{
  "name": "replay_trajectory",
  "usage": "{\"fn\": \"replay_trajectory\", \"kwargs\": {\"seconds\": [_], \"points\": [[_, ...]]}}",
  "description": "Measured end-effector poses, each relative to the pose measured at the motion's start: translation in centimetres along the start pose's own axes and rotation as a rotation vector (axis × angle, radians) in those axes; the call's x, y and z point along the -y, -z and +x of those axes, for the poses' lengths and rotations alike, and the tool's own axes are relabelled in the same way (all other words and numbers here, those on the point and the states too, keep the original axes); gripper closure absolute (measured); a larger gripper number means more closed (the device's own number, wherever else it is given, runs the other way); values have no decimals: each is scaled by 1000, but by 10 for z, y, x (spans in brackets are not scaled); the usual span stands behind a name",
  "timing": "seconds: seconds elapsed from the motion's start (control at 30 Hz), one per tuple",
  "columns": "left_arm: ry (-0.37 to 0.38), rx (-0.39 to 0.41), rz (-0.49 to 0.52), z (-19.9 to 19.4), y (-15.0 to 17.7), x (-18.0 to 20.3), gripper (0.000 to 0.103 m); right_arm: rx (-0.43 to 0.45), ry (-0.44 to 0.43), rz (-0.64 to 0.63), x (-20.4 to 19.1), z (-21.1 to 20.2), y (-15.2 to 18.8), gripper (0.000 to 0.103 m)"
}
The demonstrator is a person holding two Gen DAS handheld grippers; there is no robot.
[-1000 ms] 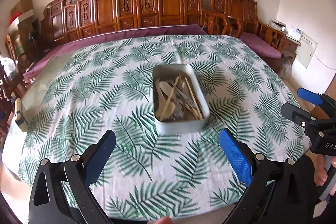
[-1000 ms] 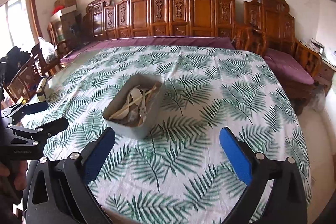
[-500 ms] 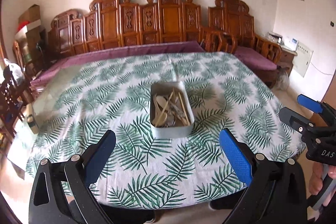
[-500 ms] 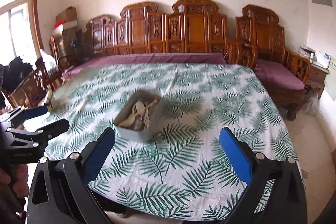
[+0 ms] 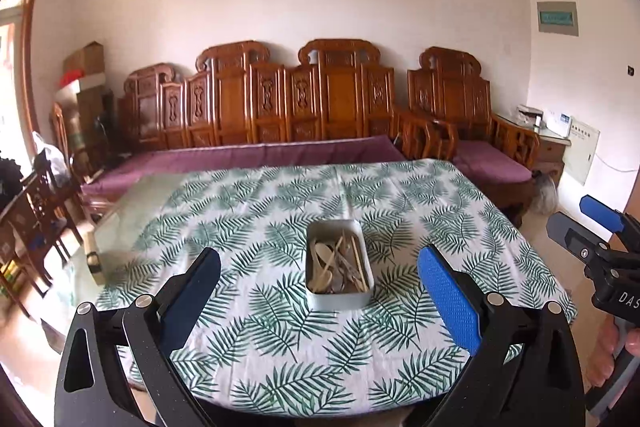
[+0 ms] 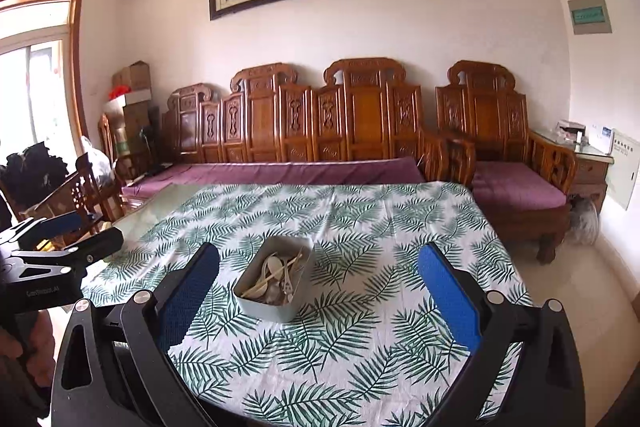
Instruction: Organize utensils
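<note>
left gripper: I see its jaws spread wide, clamping nothing, back from the table edge | right gripper: jaws likewise wide apart | utensils: I see them heaped in the grey tray, mid tablecloth, well apart from both grippers

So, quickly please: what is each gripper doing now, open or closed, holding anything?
Left gripper: open, holding nothing, away from the tray.
Right gripper: open, holding nothing.
</note>
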State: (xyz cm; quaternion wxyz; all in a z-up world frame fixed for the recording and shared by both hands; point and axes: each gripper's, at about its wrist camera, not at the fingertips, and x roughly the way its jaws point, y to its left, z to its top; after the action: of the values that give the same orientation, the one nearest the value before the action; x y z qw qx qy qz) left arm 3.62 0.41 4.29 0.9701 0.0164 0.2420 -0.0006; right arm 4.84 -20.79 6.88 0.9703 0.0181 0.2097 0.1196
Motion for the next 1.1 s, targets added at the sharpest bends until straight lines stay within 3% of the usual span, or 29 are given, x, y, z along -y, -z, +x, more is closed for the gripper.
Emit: {"fn": "replay_trajectory", "kwargs": {"seconds": [1.1], "points": [[5,35,-9,-8,6,3,8,0,6,8,-1,0,6,3]]}}
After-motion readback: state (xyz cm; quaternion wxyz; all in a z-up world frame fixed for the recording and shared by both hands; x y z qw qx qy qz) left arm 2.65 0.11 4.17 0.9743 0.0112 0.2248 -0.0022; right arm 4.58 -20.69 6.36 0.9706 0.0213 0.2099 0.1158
